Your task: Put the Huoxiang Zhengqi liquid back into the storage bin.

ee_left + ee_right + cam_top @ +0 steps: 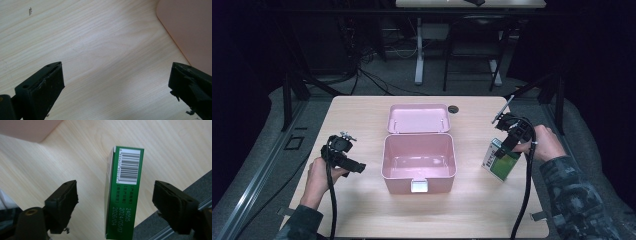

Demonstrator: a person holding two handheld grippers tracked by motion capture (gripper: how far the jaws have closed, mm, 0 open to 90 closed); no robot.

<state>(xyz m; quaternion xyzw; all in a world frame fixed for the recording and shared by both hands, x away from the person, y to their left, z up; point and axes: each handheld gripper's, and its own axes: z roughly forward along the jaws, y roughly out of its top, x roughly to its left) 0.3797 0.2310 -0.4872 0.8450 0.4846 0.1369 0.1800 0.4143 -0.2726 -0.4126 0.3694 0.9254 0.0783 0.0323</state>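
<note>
A green carton with a barcode (501, 160) stands on its edge near the table's right side. My right gripper (503, 149) is right above it. In the right gripper view the carton (125, 195) lies between the two jaws of the right gripper (115, 185), which are open with a gap on each side. An open pink box (419, 160) sits mid-table, its lid (418, 118) laid back behind it, and the inside looks empty. My left gripper (360, 167) hovers left of the box. Its jaws (116, 72) are open over bare wood, with the box wall (190, 30) at the right.
The wooden table (362, 210) has a small dark hole (453, 108) behind the lid. The carton stands close to the right table edge, with grey floor (195, 185) just beyond. A desk frame and cables are on the floor at the back.
</note>
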